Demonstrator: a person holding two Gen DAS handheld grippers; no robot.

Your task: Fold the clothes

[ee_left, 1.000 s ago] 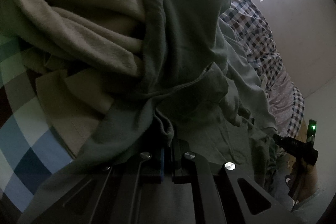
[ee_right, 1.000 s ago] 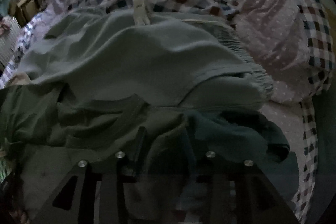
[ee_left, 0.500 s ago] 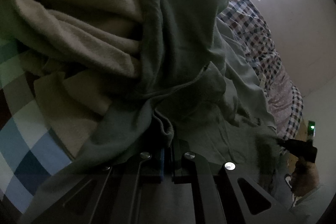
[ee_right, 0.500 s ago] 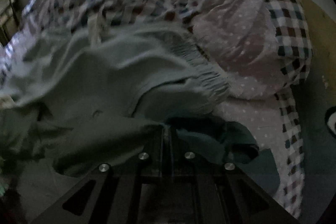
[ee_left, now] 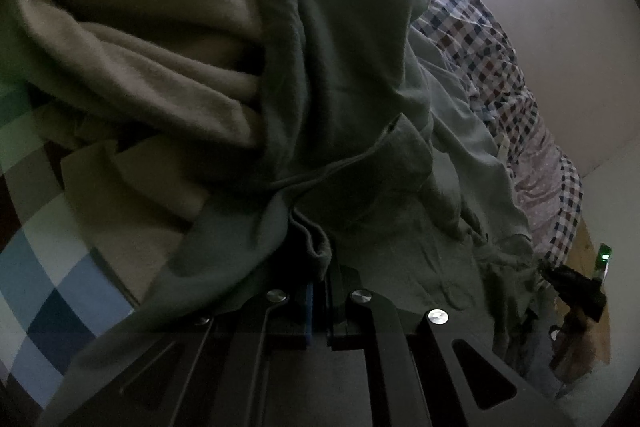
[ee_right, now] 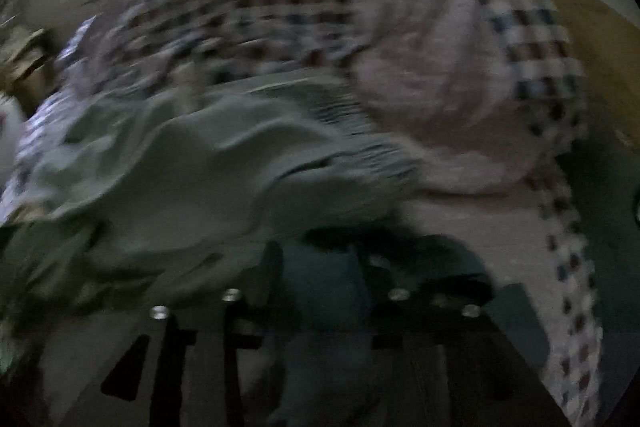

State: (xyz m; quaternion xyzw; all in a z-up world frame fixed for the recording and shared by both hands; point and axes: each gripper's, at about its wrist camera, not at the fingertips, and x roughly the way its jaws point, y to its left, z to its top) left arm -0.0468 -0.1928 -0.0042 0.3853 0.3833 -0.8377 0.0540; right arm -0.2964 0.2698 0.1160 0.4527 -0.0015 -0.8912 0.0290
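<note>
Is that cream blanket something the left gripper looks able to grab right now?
Probably not yet: the left gripper is shut on the green garment, which also drapes over the cream blanket's near edge.

The whole right wrist view is smearing with motion blur: the checked bedding (ee_right: 248, 11) is losing its squares into streaks, and the pale green garment (ee_right: 192, 163) is showing only soft folds. At six o'clock there, the right gripper (ee_right: 320, 287) is blurring too, its fingers standing apart with dark teal cloth (ee_right: 320, 279) between them, contact unclear. In the left wrist view, the dark green garment (ee_left: 344, 67) is covering the fingertips of the left gripper (ee_left: 320, 279), and at four o'clock a dark device (ee_left: 576, 287) is sitting too small to identify.
</note>
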